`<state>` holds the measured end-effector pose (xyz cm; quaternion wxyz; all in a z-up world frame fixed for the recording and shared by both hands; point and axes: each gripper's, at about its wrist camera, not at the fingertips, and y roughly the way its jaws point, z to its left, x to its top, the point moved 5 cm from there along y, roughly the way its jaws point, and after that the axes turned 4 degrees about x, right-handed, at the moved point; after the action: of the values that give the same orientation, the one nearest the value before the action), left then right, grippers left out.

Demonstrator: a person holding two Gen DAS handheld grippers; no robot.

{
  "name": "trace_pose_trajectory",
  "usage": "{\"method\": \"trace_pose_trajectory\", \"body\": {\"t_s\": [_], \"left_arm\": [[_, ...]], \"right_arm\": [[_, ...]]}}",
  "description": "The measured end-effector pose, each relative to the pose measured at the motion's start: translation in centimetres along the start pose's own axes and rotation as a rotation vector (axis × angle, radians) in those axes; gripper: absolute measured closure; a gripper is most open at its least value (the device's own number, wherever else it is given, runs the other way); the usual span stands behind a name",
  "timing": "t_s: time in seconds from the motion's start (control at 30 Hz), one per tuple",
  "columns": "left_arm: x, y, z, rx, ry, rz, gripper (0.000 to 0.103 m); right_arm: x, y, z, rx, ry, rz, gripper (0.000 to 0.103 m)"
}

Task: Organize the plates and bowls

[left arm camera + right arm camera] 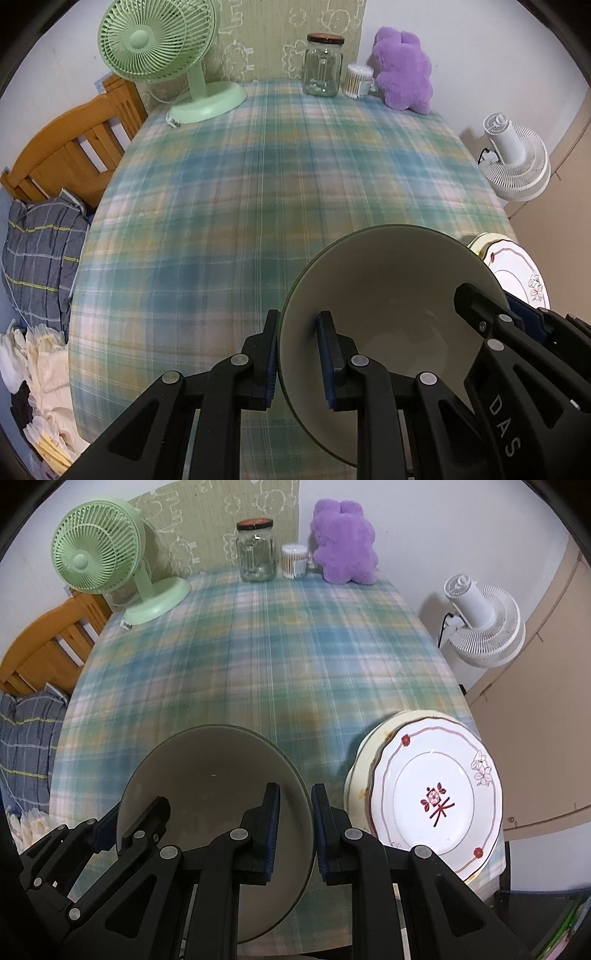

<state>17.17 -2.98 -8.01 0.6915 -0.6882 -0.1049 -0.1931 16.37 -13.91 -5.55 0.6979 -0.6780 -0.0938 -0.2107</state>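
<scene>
A: Bowl (pixel 388 295), cream inside with a dark green rim, carried by both our grippers at once: the left gripper (pixel 299 360) is clamped on its left rim, one pad outside and one inside, and the right gripper (pixel 295 834) is pinched on the opposite rim.

B: Where does it sit?

A: At the near edge of the plaid-covered surface (pixel 229 192), tilted, just left of the stacked plates (pixel 436 797). We cannot tell whether its base touches the cloth.

B: So which step are we in?

A: Placing the bowl, we judge. Next we need to level it, settle it on the cloth beside the plates without knocking them, then let both rims go together.

B: And beyond?

A: Bare cloth, then the green fan (pixel 159 40), glass jar (pixel 323 66) and purple plush toy (pixel 402 70) by the wall.
</scene>
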Motion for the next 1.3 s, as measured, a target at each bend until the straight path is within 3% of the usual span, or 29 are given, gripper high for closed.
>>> {"method": "trace_pose_trajectory", "body": {"t_s": [0.27,0.53,0.87,0.93,0.97,1.03,1.3], "left_arm": [[-0.8,1.3,-0.1,-0.004,-0.008,0.045,0.086],[-0.8,1.1,-0.5,0.017,0.017,0.014,0.085],[-1.3,0.4,-1.1,-0.039,0.038,0.025,0.059],[-1.6,0.3,-1.0,-0.061,0.029,0.023,0.046],[-1.7,0.3,-0.8,-0.065,0.024,0.017,0.043],[-1.9,0.3,-0.6,-0.072,0.018,0.01,0.036],[-2.4,0.0,0.0,-0.062,0.012,0.005,0.023]], "right_arm": [[-0.5,1.3,0.1,-0.007,0.002,0.032,0.082],[-0.9,1.7,-0.3,0.009,-0.005,0.024,0.082],[-1.5,1.4,-1.0,0.062,0.023,0.042,0.081],[-1.8,1.0,-1.2,0.056,0.025,0.043,0.07],[-1.9,0.9,-1.3,0.053,0.028,0.042,0.052],[-2.3,0.5,-1.8,0.06,0.037,0.025,0.032],[-3.1,0.7,-3.1,0.093,0.05,0.03,0.031]]}}
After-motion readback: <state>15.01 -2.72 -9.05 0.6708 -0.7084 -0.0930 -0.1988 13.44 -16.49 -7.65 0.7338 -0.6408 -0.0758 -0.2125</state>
